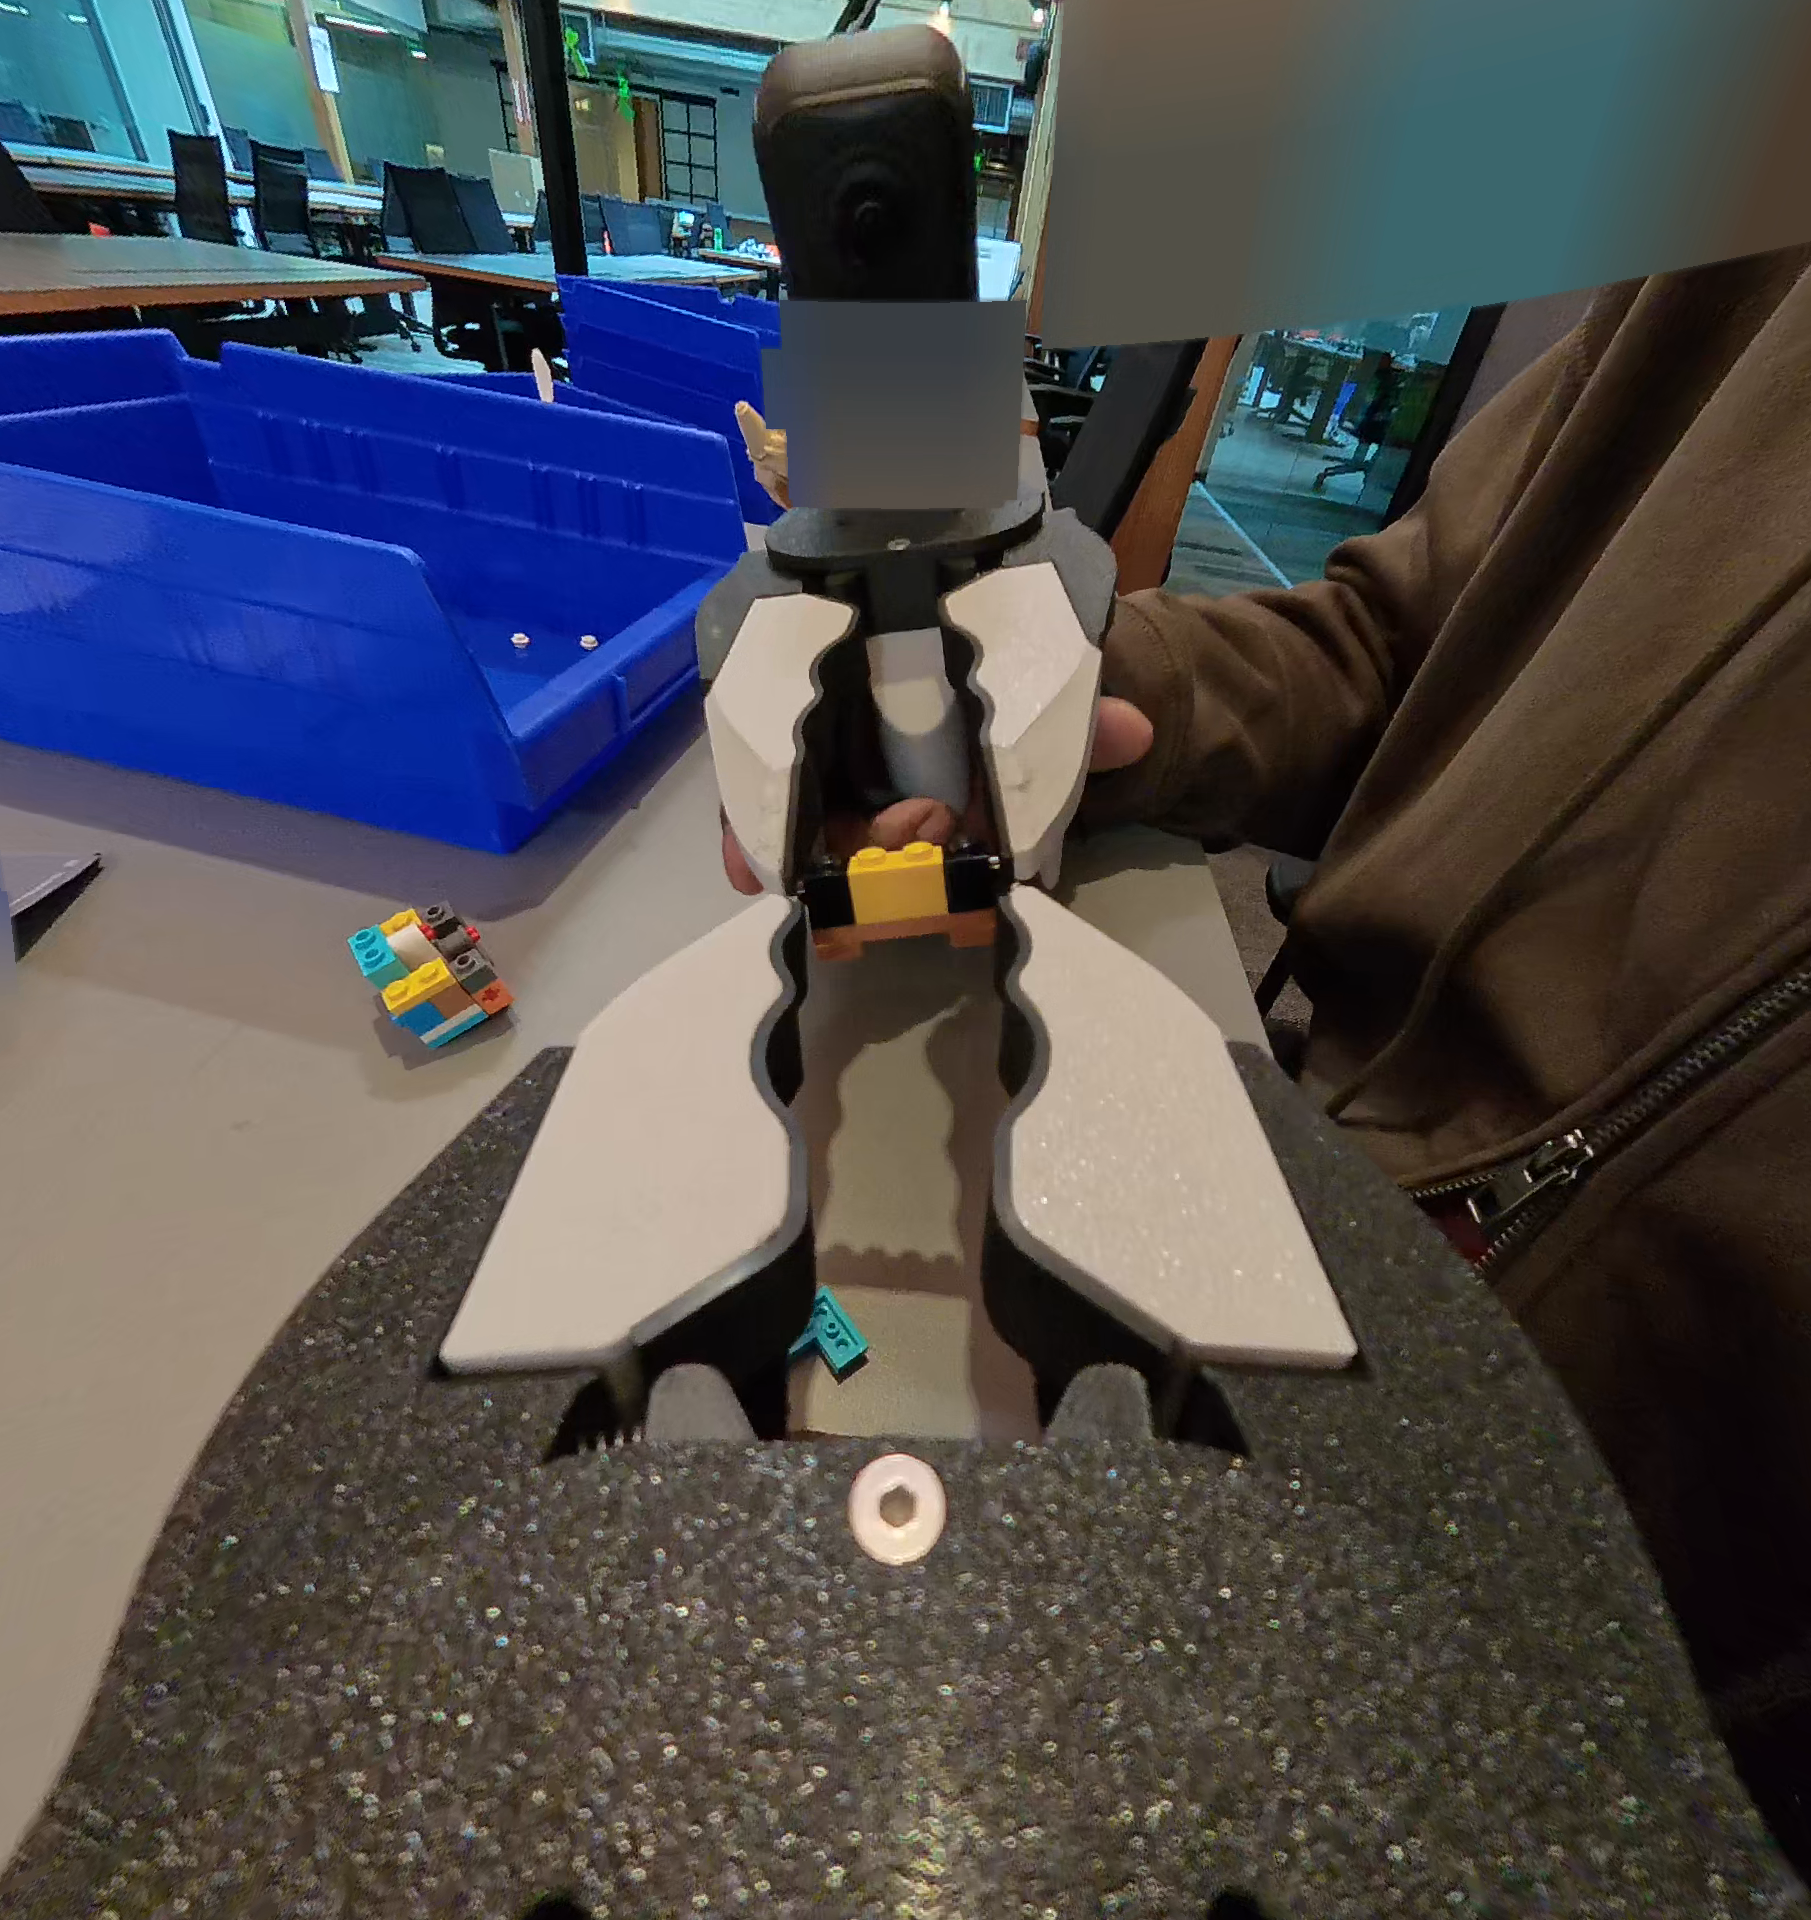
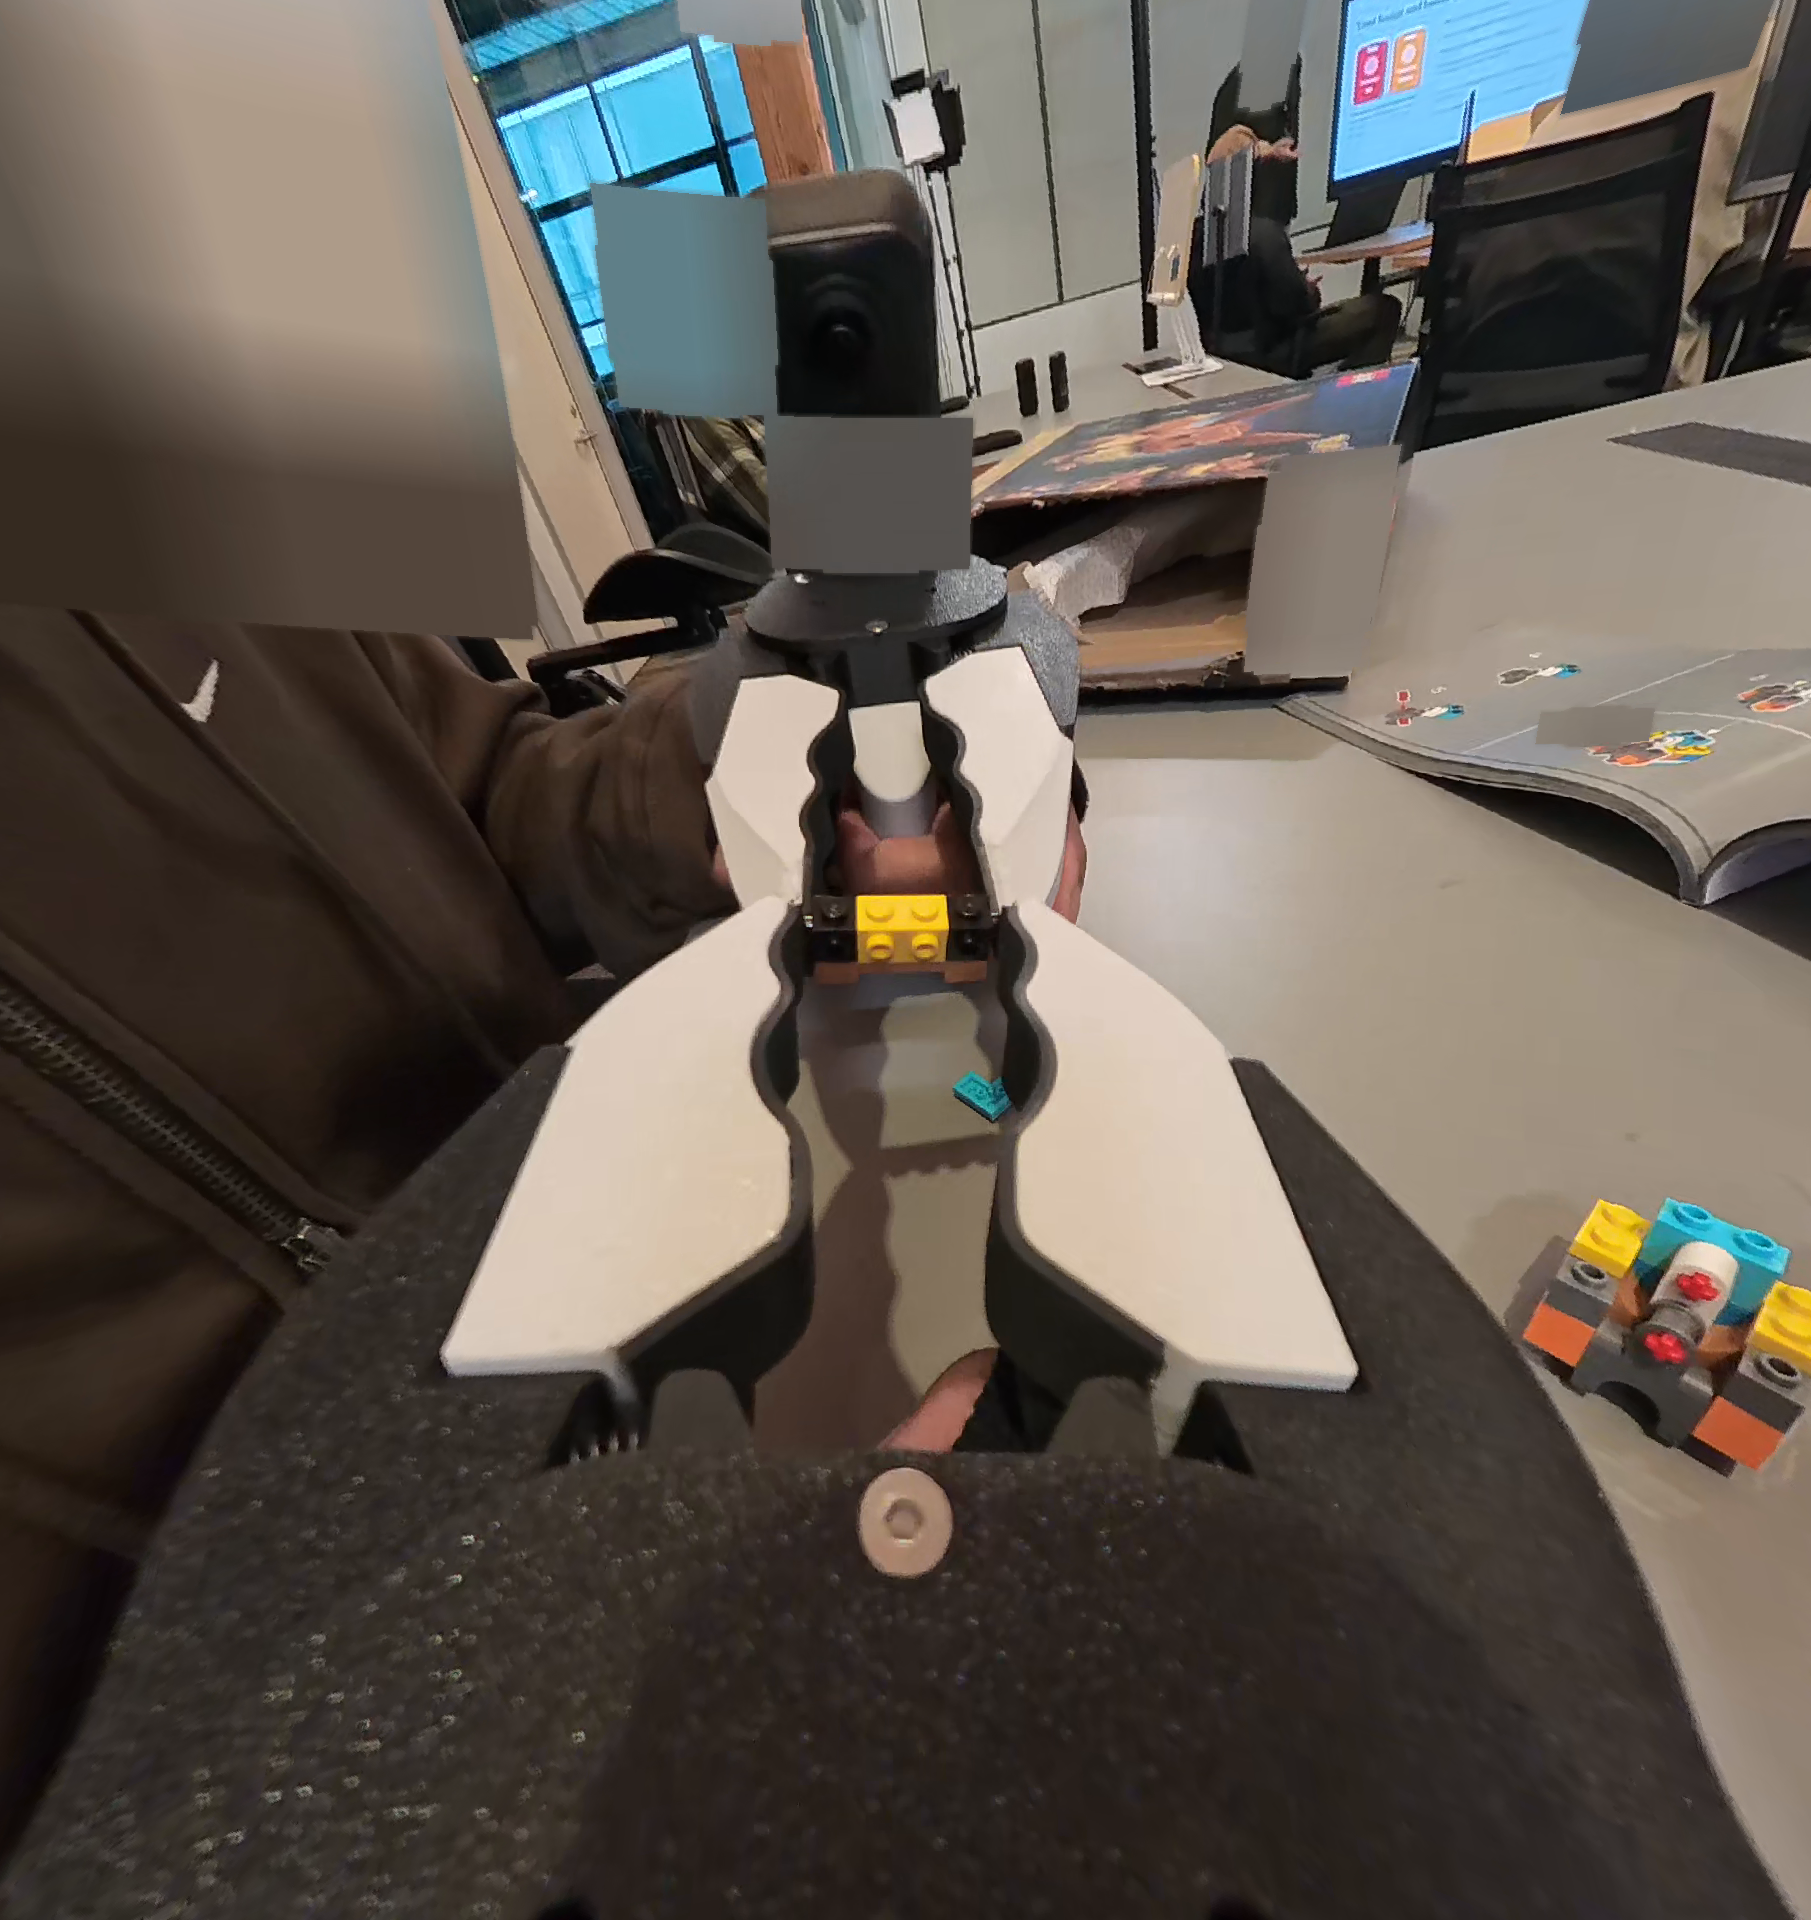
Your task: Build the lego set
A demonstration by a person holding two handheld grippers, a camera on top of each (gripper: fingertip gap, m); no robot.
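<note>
While scanning the left wrist view from its left edge, finds blue storage bins [image 1: 361, 623] standing on the grey desk [image 1: 153, 1195], with a multicoloured lego sub-build [image 1: 433, 971] lying just in front of them, apart from both tools. At the centre, meets the left claw [image 1: 901, 920], clenched by its fingertips on a small lego assembly [image 1: 896, 888] of a yellow brick flanked by black pieces on a brown plate, held in the air above the desk. Meets there too the right claw [image 1: 901, 868], facing the left one tip to tip and clenched on the same assembly from the far side, with a hand [image 1: 1119, 727] wrapped round its body. Lower down, between the left claw's fingers, spots a teal lego plate [image 1: 828, 1335] lying flat on the desk. At the right edge, takes in a brown zipped jacket [image 1: 1607, 831]. In the right wrist view, passes the jacket at left and the same shared grasp at centre, studs showing on the yellow brick's top and near face. Farther right, takes in an opened cardboard box [image 2: 1171, 582] toward the back, an open instruction booklet [image 2: 1607, 748] on the desk, and at lower right the sub-build again, well apart from the claws.
</note>
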